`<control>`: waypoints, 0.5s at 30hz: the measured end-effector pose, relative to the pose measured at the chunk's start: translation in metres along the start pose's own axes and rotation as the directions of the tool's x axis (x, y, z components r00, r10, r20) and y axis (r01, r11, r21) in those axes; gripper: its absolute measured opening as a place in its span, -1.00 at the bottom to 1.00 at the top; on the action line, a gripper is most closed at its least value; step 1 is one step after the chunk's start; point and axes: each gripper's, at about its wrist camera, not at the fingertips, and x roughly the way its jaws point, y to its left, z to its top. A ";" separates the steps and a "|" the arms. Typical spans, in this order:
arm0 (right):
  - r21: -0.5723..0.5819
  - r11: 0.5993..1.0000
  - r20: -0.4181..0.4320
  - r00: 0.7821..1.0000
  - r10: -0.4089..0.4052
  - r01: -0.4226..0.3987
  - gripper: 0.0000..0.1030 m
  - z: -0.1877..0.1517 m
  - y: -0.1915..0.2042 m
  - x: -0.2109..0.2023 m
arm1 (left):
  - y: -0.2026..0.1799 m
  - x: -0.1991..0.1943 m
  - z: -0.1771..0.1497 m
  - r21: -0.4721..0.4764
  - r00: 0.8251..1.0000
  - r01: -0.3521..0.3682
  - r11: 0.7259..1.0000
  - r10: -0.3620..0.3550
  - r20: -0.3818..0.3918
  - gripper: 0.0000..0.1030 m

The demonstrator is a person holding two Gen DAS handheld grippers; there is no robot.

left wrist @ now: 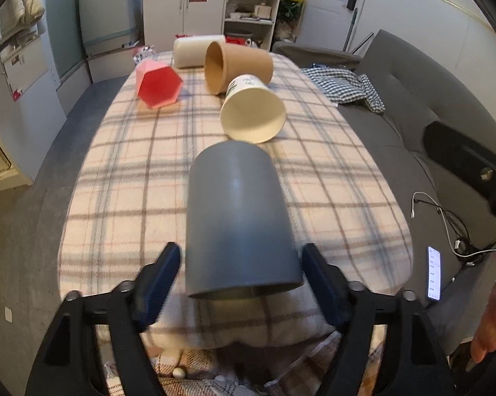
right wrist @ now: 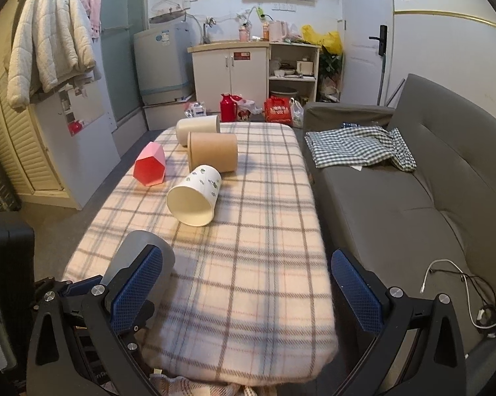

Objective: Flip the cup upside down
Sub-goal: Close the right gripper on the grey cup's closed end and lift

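Plain grey cup (left wrist: 239,221), rim nearest

Your left wrist camera sits low at the near edge of the desk (left wrist: 116,171), looking down its length toward the far cabinet (left wrist: 185,13), close behind the grey cup (left wrist: 238,217) that fills its foreground. Your right wrist camera looks the same way from higher and further right, at the desk's near right corner. Both views share the plaid desk top, the four cups lying toward the far edge, the sofa (right wrist: 413,198) and the kitchen wall.
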 end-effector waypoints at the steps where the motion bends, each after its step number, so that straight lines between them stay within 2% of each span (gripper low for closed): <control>1: 0.007 1.000 -0.003 1.000 0.002 -0.002 1.00 0.000 -0.001 -0.001 | 0.002 -0.002 -0.002 -0.008 1.000 0.007 1.000 -0.007 0.007 0.66; 5: 0.017 1.000 -0.036 0.999 0.008 -0.007 1.00 0.008 0.000 -0.003 | 0.010 -0.016 -0.003 -0.013 0.999 0.005 1.000 -0.004 0.036 0.75; 9: 0.033 0.998 -0.101 0.993 0.056 -0.052 1.00 0.022 0.009 0.002 | 0.028 -0.046 -0.007 -0.007 0.992 -0.022 1.000 0.022 0.126 0.91; 13: 0.058 0.995 -0.214 0.972 0.097 -0.086 1.00 0.037 0.032 0.020 | 0.063 -0.059 -0.006 -0.057 0.985 -0.047 0.997 0.056 0.161 0.92; 15: 0.056 0.994 -0.291 0.951 0.108 -0.096 1.00 0.043 0.049 0.036 | 0.086 -0.060 -0.004 -0.087 0.983 -0.072 0.994 0.086 0.163 0.92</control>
